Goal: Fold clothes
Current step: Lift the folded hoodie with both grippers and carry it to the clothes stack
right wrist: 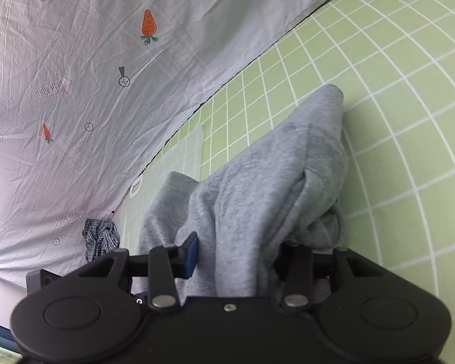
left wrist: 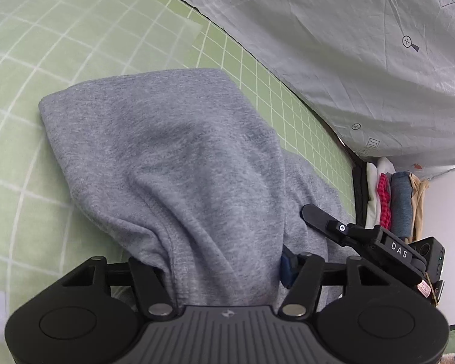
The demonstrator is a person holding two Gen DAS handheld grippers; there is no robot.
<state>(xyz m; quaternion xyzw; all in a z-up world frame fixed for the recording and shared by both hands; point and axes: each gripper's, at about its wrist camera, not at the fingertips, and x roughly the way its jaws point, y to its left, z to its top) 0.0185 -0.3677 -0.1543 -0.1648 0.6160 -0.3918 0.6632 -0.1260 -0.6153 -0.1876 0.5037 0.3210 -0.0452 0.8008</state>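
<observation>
A grey sweatshirt-like garment (left wrist: 173,157) lies bunched on the green checked bed sheet (left wrist: 45,60). In the left wrist view its near end is gathered between the fingers of my left gripper (left wrist: 221,270), and the blue pad (left wrist: 288,268) presses against the cloth. A black finger (left wrist: 318,220) of the right gripper reaches onto the garment at the right. In the right wrist view the same garment (right wrist: 276,163) rises in a fold from the bed sheet (right wrist: 394,121). My right gripper (right wrist: 239,257) is shut on its near edge, blue pad (right wrist: 191,254) on the fabric.
A pale grey curtain-like sheet printed with carrots (right wrist: 75,91) hangs along the far side of the bed (left wrist: 348,45). A stack of folded clothes (left wrist: 400,200) stands at the bed's end. A crumpled checked cloth (right wrist: 100,238) lies by the sheet.
</observation>
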